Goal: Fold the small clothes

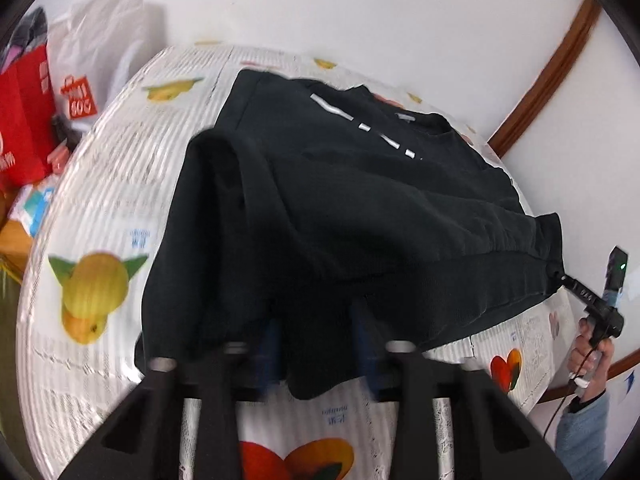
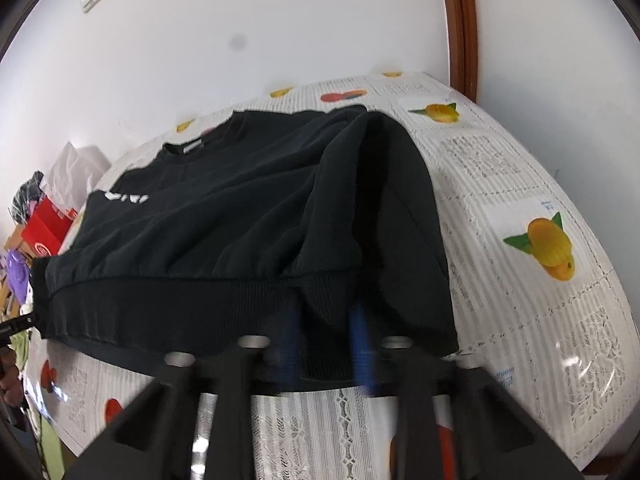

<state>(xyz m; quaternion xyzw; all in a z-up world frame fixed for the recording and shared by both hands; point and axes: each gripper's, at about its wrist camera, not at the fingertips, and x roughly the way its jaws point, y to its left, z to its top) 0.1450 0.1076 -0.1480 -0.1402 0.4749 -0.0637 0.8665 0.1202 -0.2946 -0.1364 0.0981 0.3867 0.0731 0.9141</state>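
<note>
Black sweatshirt held by its hem at both corners, body lying on the fruit-print tablecloth.

Left to right: our left gripper has its fingers closed into the hem's left corner; the ribbed hem band runs taut between; our right gripper pinches the right corner, sleeves already tucked in. We judge the bottom-to-collar fold is in hand: lift both corners level, carry them evenly toward the neckline, keep tension equal so nothing skews.
</note>
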